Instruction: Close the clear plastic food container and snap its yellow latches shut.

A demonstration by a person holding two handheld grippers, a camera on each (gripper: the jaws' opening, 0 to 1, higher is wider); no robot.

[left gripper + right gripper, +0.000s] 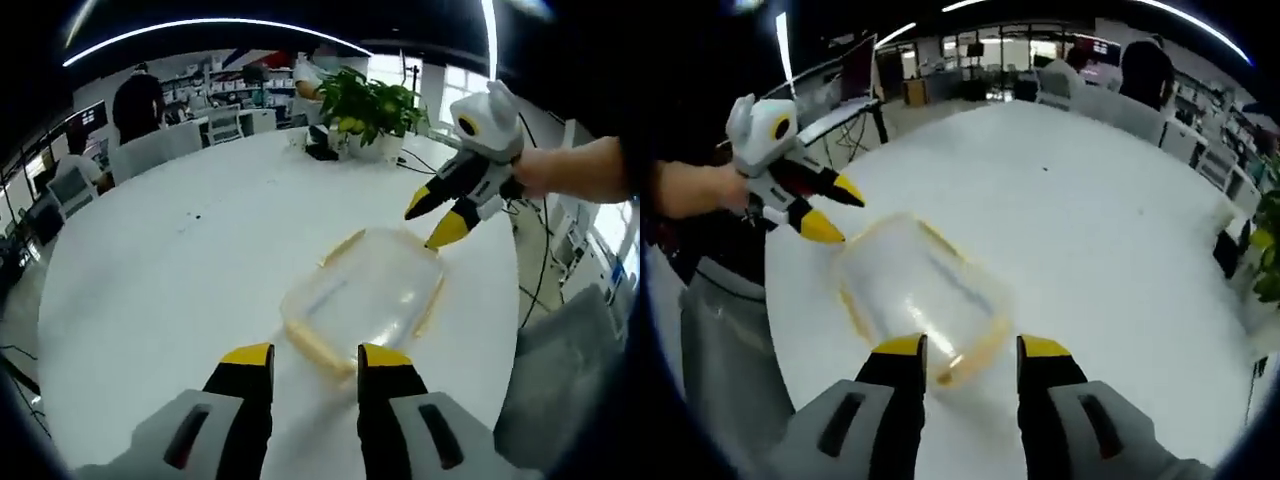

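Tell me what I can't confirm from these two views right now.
- Container latches: blurred in left gripper view; latched or not, can't tell.
- Lid seating: clear plastic and glare in right gripper view hide the seam.
- Plant pot: small, partly hidden by leaves.

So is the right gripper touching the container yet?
Cannot tell. In the left gripper view the right gripper hangs at the container's far corner, one open jaw tip overlapping its edge; neither view shows contact or gap plainly.
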